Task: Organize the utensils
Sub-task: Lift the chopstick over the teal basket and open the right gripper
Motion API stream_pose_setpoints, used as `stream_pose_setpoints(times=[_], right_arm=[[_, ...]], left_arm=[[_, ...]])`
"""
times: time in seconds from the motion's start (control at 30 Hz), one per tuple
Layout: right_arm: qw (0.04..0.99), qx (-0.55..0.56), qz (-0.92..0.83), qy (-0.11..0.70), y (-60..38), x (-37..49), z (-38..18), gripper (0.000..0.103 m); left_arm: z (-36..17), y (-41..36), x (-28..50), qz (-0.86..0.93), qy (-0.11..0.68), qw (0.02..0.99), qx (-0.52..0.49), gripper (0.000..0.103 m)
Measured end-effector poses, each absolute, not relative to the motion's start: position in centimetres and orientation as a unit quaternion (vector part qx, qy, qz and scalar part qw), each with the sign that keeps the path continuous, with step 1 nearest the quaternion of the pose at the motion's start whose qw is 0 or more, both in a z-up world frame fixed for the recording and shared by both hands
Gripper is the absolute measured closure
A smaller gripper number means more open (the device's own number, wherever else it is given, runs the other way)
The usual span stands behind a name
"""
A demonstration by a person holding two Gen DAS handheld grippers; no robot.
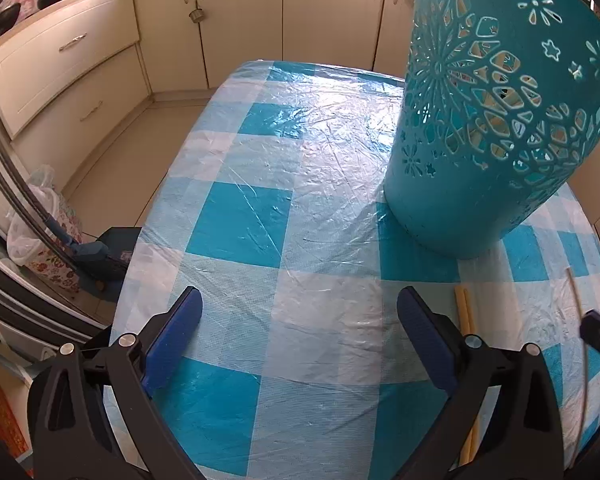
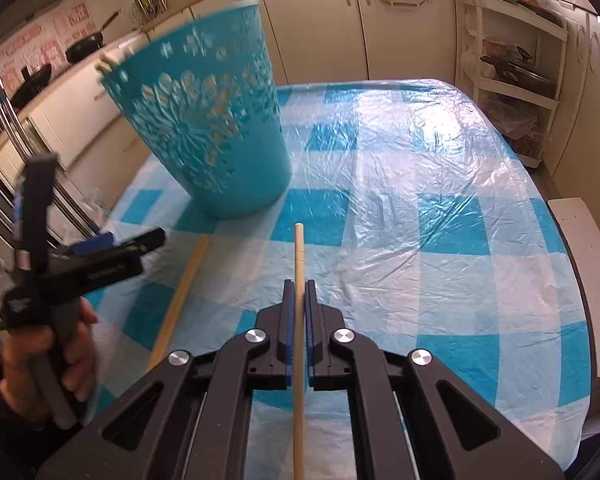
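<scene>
A: What has the right gripper [image 2: 299, 300] got?

B: Its fingers [image 2: 287, 312] are pinched hard onto a chopstick [image 2: 299, 256]. The stick runs straight out between the blue pads, its far tip hanging over the counter [image 2: 440, 240] just short of the basket [image 2: 204, 128].

A: And the left gripper [image 1: 300, 312]?

B: Spread about as wide as it goes, with nothing between the fingers [image 1: 176, 328]. Only the blue-and-white checked cover shows in the gap. In the right wrist view a hand [image 2: 40, 356] holds that tool at the near left, blurred.

A: Where does the basket stand?

B: It is a teal basket [image 1: 480, 140] with cut-out flower patterns, set on the counter [image 1: 260, 200] toward the far left side in the right wrist view. It looks tilted there, though the lens and the blur make that hard to judge. Pale sticks show through its holes and poke above the rim at the left.

A: Any more chopsticks loose?

B: One other chopstick [image 2: 180, 296] lies flat on the cover, just left of the held one and near the basket's foot. In the left wrist view a yellowish pair [image 1: 466, 316] lies just right of the right-hand finger, partly hidden behind it.
</scene>
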State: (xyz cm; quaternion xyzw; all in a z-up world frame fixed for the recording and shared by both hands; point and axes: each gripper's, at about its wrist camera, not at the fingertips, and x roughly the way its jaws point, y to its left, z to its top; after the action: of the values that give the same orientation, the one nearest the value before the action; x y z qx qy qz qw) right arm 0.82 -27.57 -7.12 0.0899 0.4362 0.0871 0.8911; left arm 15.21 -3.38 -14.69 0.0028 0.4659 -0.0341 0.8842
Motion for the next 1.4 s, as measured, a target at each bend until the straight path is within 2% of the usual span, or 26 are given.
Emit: stream_pose_setpoints(times=[0.4,0.73,0.9,1.2,1.4], right_arm=[[0.926,0.152,0.15,0.311,-28.7,-0.3,3.1,0.098],[0.963,0.157,0.158,0.15,-25.1,6.1,11.8,0.097],[0.974,0.155,0.124,0.113,-23.4,10.0,11.9,0.097],[0.975,0.12,0.11,0.152,-21.5,13.0,8.9,0.097],[0.978,0.112,0.095,0.15,-21.3,12.9,7.9,0.097]], left_arm=[[-14.8,-3.7,15.2,-0.034,0.467,0.884,0.006,0.008],[-14.9,-3.9,15.3,-0.035,0.468,0.883,0.011,0.008],[-14.8,-3.8,15.3,-0.037,0.467,0.883,0.008,0.008],[-14.8,-3.6,15.2,-0.041,0.467,0.884,0.005,0.008],[-14.8,-3.6,15.2,-0.04,0.467,0.883,0.005,0.008]])
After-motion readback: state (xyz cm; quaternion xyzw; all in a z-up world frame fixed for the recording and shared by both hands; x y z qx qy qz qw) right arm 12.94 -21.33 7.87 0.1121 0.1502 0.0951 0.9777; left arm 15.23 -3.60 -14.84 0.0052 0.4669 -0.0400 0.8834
